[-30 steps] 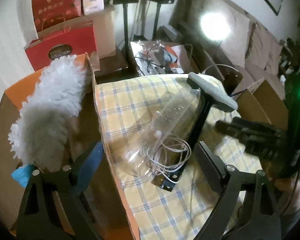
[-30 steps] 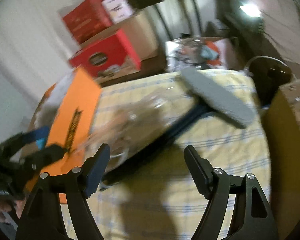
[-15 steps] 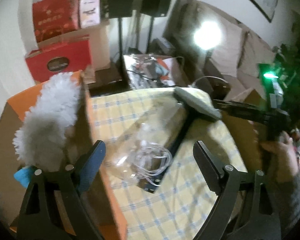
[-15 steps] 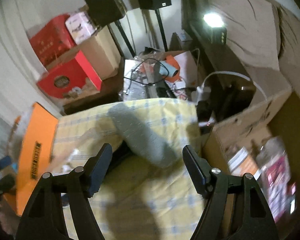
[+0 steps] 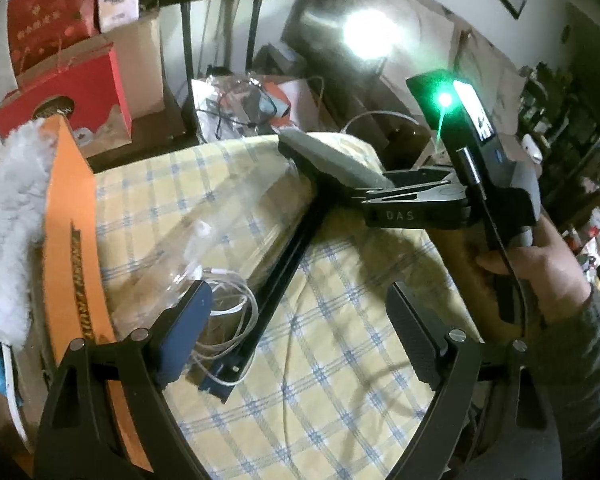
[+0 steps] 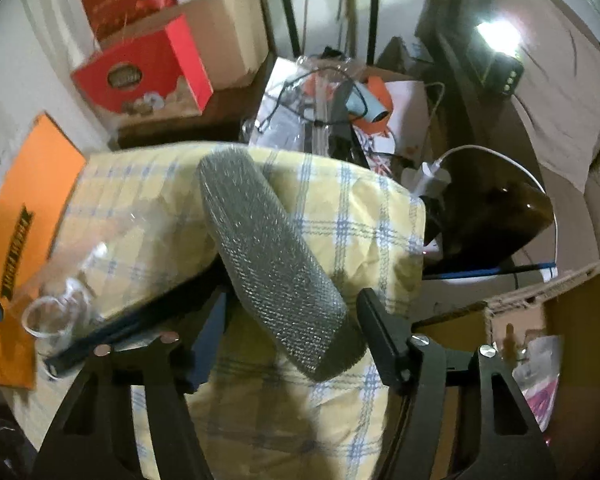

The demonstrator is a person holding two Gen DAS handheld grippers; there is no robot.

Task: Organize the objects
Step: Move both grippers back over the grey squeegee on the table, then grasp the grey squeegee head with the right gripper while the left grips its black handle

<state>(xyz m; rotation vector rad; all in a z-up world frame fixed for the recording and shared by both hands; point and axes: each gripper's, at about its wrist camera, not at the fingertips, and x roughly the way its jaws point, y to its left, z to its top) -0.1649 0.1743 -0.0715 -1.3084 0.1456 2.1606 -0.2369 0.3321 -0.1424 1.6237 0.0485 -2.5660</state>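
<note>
A grey mop head (image 6: 272,256) on a black handle (image 5: 276,284) lies across the yellow checked cloth (image 5: 340,392). My right gripper (image 6: 292,332) is open, its fingers on either side of the near end of the mop head; it also shows in the left wrist view (image 5: 384,188). A clear plastic bottle (image 5: 228,236) and a coiled white cable (image 5: 228,320) lie beside the handle. My left gripper (image 5: 300,328) is open and empty above the cable. A white fluffy duster (image 5: 8,220) stands in an orange box (image 5: 68,248) at the left.
Red boxes (image 5: 68,92) and a cardboard box (image 5: 140,60) stand behind the table. A clear bin with wires and a hair dryer (image 6: 364,108) sits past the far edge. An open cardboard box (image 6: 540,320) is at the right. Speaker stands (image 5: 184,40) rise at the back.
My right gripper has swung in and come down around the near end of the grey mop head. My left gripper has moved lower and closer over the cable.
</note>
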